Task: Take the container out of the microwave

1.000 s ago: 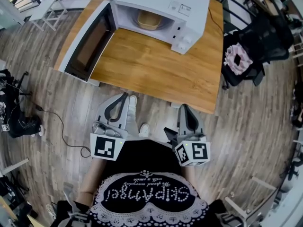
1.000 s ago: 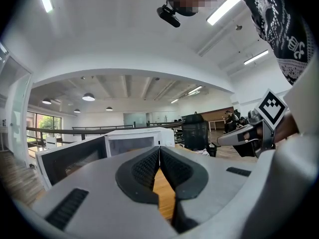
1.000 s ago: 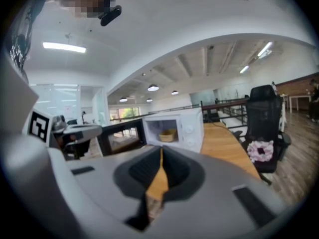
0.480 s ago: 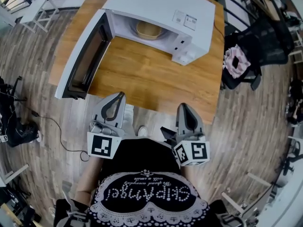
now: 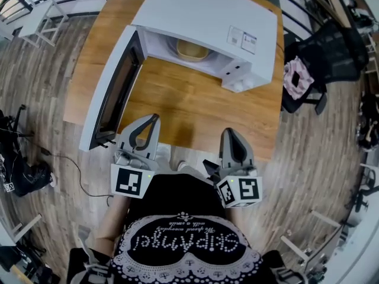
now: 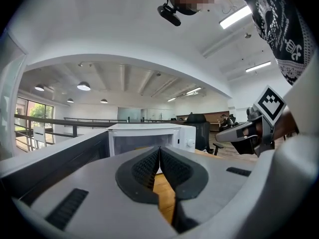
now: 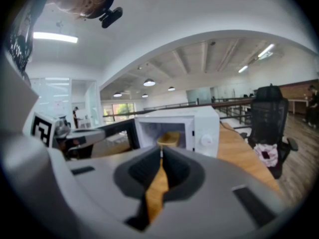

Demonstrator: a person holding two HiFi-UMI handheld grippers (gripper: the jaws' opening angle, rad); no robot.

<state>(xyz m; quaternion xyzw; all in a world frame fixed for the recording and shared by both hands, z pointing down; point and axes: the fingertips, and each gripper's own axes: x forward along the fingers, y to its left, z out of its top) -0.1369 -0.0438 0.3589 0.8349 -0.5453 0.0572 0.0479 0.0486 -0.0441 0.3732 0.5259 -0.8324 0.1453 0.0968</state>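
**Fingers pressed together on both grippers, microwave drawing closer**

Left gripper: fingers are meeting at the tips and pinching nothing. Right gripper: its fingers are likewise touching at the tips with nothing held. Both pairs were pressed together a second ago too.

Change since a second ago: the microwave and the wooden surface are sliding down the head view toward the person. The near edge of the surface, earlier lying well ahead of both grippers, is now running under the fingertips, so both tips are overlapping the wood.

Container: tan, sitting inside the microwave cavity toward the back, well apart from both grippers. In the right gripper view it is showing just above the touching fingertips.

Edges:
- Door is hanging wide open to the left. Its free end is reaching down toward the near left corner of the surface, just beside the outer side of the left gripper, which makes that side tight.
- Control panel is flanking the cavity mouth on the right.
- The right edge of the surface is lying beyond the right gripper.
- Black chair with a pink cloth is standing past that edge, well apart.

Room: a bare stretch of wood is lying between the fingertips and the cavity mouth. A cable is trailing across the floor, left of the left gripper.
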